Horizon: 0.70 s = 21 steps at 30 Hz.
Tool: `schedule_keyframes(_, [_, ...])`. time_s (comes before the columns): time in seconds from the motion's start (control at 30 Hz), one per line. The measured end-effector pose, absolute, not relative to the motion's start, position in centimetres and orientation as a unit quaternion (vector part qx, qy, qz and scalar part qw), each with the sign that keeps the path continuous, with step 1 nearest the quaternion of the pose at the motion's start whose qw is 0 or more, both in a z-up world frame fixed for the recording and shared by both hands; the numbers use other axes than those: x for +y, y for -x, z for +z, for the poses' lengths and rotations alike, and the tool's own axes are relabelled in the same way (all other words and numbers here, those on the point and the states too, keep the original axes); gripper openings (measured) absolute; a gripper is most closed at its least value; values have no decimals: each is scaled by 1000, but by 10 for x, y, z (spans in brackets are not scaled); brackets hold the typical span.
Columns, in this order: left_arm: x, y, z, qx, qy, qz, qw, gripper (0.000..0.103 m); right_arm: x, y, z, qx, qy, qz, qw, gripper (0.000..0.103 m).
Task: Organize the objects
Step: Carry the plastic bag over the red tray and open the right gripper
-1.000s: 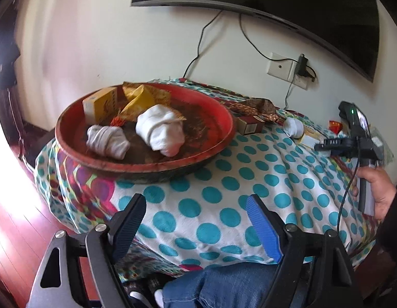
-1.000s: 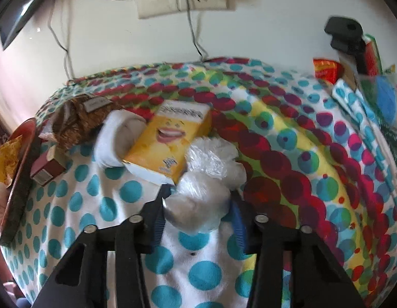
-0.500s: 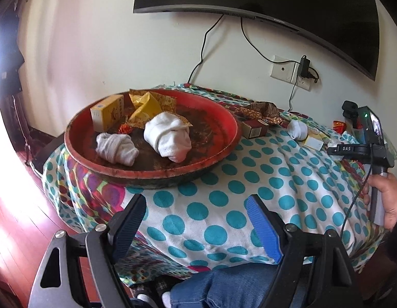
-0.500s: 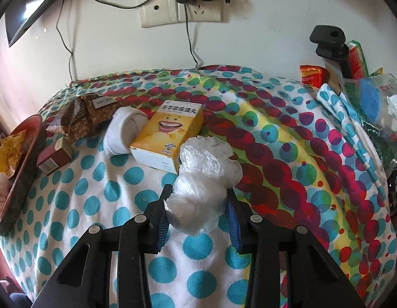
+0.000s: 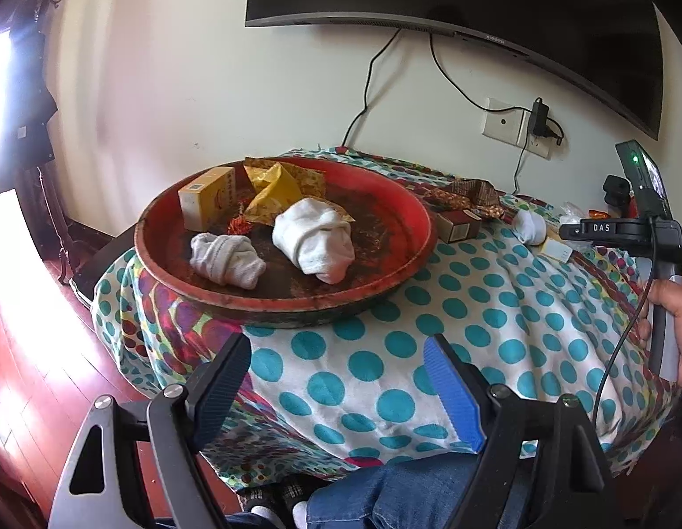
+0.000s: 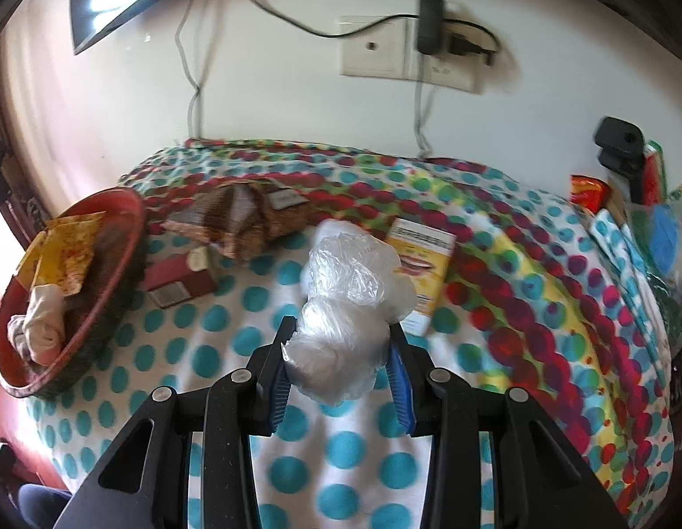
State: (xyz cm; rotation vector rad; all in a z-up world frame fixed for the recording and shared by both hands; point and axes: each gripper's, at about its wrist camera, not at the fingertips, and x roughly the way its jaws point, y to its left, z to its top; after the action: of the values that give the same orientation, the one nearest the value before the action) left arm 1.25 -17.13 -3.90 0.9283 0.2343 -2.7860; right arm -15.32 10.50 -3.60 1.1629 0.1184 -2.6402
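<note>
A: Polka-dot cloth (image 5: 429, 317) covers the desk, teal dots on white toward the near edge, red and green ones toward the wall. Wall behind carries a socket plate (image 6: 376, 59) with a black adapter plugged in and a dark screen (image 5: 473, 4) mounted above.

B: Left tongs (image 5: 336, 379)?

A: Spread wide, nothing between the blue pads, hovering off the desk's near edge. Round red tray (image 5: 411, 225) lies beyond them.

B: Tray contents?

A: Two rolled white socks (image 5: 314, 240), a yellow box (image 5: 206, 196) standing at the back, yellow wrappers (image 5: 275, 187) beside it.

B: Right tongs (image 6: 341, 357)?

A: Pinching a crumpled clear plastic bag (image 6: 350, 295); both pads press its lower half. Bag is held clear above the cloth, its upper half bulging past the fingertips.

B: What remains on the cloth?

A: Yellow carton (image 6: 422, 264) with a smiling mouth printed on it, partly behind the bag. Dark red small box (image 6: 180, 284) just beside the tray rim. Brown patterned pouch (image 6: 248, 218) behind that box. Another white sock (image 5: 530, 225) shows in the left view, near the carton.
</note>
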Motion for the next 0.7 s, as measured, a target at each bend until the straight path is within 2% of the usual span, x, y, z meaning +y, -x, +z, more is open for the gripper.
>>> schedule_keyframes(0.7, [-198,-21,-33,95,-308,-938,131,83,-60,132,-20,114,-375,-889,236,36])
